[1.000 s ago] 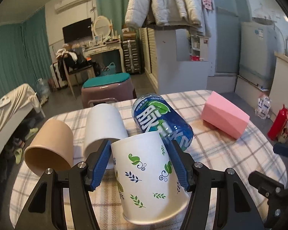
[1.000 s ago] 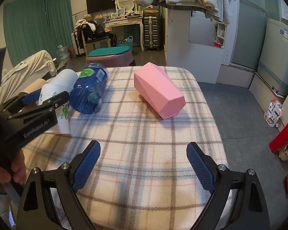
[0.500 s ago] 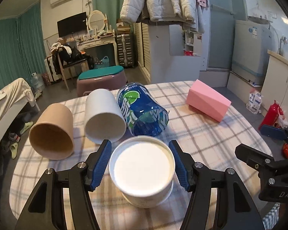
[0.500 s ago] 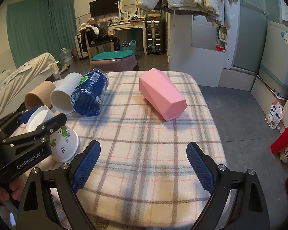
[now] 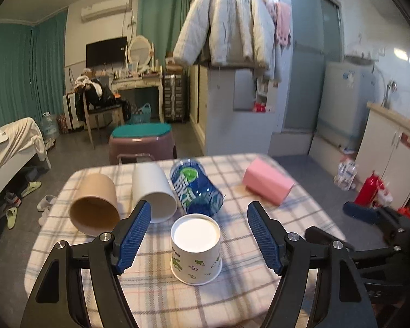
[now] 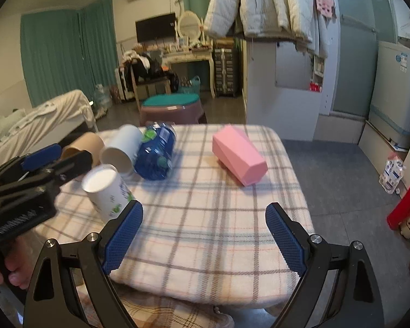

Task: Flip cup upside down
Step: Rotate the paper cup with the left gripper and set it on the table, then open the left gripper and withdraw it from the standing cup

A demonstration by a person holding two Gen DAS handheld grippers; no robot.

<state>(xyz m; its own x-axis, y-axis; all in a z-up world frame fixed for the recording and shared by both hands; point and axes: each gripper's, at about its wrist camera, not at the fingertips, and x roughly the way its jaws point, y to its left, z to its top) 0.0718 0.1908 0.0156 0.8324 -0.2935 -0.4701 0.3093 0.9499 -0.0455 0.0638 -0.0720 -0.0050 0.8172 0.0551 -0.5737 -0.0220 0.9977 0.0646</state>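
A white paper cup with green leaf print (image 5: 196,248) stands upside down on the plaid tablecloth (image 5: 232,295), its flat white base up. It also shows in the right wrist view (image 6: 106,188). My left gripper (image 5: 198,235) is open, its blue pads apart on either side of the cup and clear of it. My right gripper (image 6: 203,236) is open and empty above the table's near edge, to the right of the cup.
A tan cup (image 5: 94,206), a white cup (image 5: 153,191) and a blue can (image 5: 195,188) lie on their sides behind the printed cup. A pink box (image 5: 266,181) lies at the back right. A stool (image 5: 142,142) stands beyond the table.
My left gripper turned the printed cup base-up, set it on the cloth, opened and drew back and up. My right gripper also rose and drew back.
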